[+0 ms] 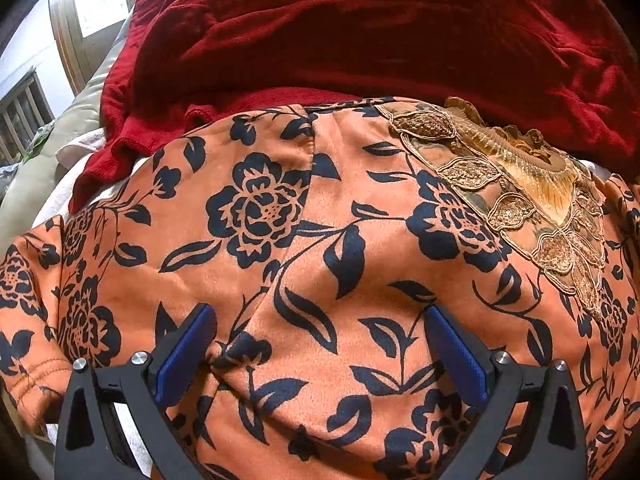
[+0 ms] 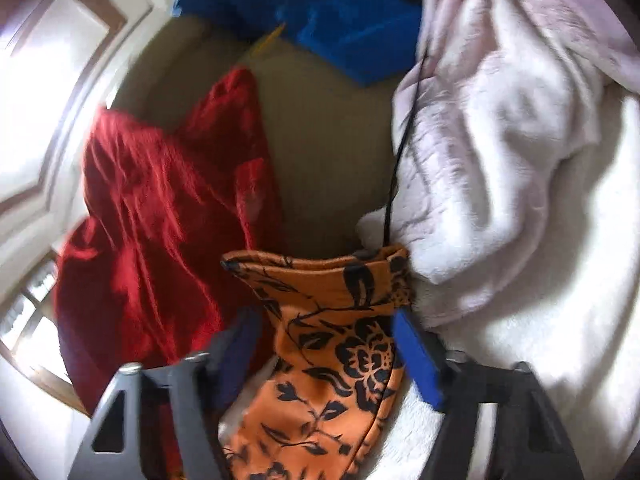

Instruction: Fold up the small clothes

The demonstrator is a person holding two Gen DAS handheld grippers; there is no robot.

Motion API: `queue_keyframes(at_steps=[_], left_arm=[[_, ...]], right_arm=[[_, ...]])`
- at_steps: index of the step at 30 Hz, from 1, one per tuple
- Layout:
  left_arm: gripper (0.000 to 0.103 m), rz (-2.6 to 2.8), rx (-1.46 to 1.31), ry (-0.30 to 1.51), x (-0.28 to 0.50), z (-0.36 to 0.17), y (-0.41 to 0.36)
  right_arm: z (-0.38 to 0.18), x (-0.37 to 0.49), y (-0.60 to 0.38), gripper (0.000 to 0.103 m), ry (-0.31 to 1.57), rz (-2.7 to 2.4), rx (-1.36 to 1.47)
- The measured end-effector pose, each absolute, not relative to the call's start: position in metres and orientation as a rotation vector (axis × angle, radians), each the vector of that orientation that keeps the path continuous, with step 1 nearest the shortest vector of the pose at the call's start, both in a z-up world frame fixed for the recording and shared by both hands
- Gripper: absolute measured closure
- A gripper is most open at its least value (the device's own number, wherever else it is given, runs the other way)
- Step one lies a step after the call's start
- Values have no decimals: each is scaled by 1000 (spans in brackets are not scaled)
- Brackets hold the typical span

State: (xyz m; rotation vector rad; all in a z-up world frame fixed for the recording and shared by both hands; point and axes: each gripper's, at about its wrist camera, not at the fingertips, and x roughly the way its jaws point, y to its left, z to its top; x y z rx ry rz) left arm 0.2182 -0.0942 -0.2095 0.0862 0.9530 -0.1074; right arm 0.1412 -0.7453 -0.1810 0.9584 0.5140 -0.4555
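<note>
An orange garment with black flowers (image 1: pixel 320 240) lies spread out and fills the left wrist view; gold embroidery (image 1: pixel 520 184) trims its neckline at the upper right. My left gripper (image 1: pixel 320 332) is open, its blue pads wide apart over a raised ridge of the fabric. In the right wrist view, a sleeve of the same orange garment (image 2: pixel 332 340) runs between the fingers of my right gripper (image 2: pixel 324 344), which is open with the cuff just ahead of the blue pads. The view is motion-blurred.
A dark red velvet cloth (image 1: pixel 360 32) lies bunched just behind the garment and also shows in the right wrist view (image 2: pixel 160 220). A pale fluffy blanket (image 2: pixel 520 160) lies to the right. A blue cloth (image 2: pixel 320 28) lies farther back on a beige cushion (image 2: pixel 320 152).
</note>
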Motion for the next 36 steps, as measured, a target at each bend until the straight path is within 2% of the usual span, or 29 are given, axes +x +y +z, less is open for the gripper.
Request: queue_keyframes(at_steps=[2,4,5,10,11,12,13,17,22,23,25,26,27,31,36], left_arm=[[0,-120,90,953,223,-207,-94],[0,-132,91,957,229,-205,-92],[0,-142,95,963,231,-205,-92],[0,-186,121,982,232,-204,-89],[0,-188,127,982,232,-204,-89],[0,-190,134,983,232,-203,-90],[0,-190,136,984,232,-203,-90],[0,-181,130,996,232,-203,-91],[0,-164,127,1000,233,-205,-93],[0,-164,128,999,233,-205,-93],[0,-167,129,1000,232,-205,-93],[0,-170,129,1005,232,-205,-92],[0,-172,128,1010,233,-205,-92],[0,-185,126,1018,231,-198,-87],[0,-184,135,909,216,-170,-78]], right_arm=[[-189,153,-744,64,575,-504,934],[-193,156,-742,65,568,-510,942],[-192,157,-741,69,568,-521,937],[-172,148,-736,67,547,-564,927],[-170,147,-736,52,555,-577,916],[-171,146,-735,24,556,-596,920],[-172,143,-735,18,551,-612,929],[-186,139,-746,17,556,-578,985],[-200,155,-753,17,549,-577,915],[-199,159,-750,20,561,-586,888],[-195,167,-744,43,598,-595,839],[-193,170,-742,68,602,-575,843],[-192,172,-739,76,593,-558,852],[-154,175,-710,81,586,-536,743],[-111,167,-664,85,519,-339,790]])
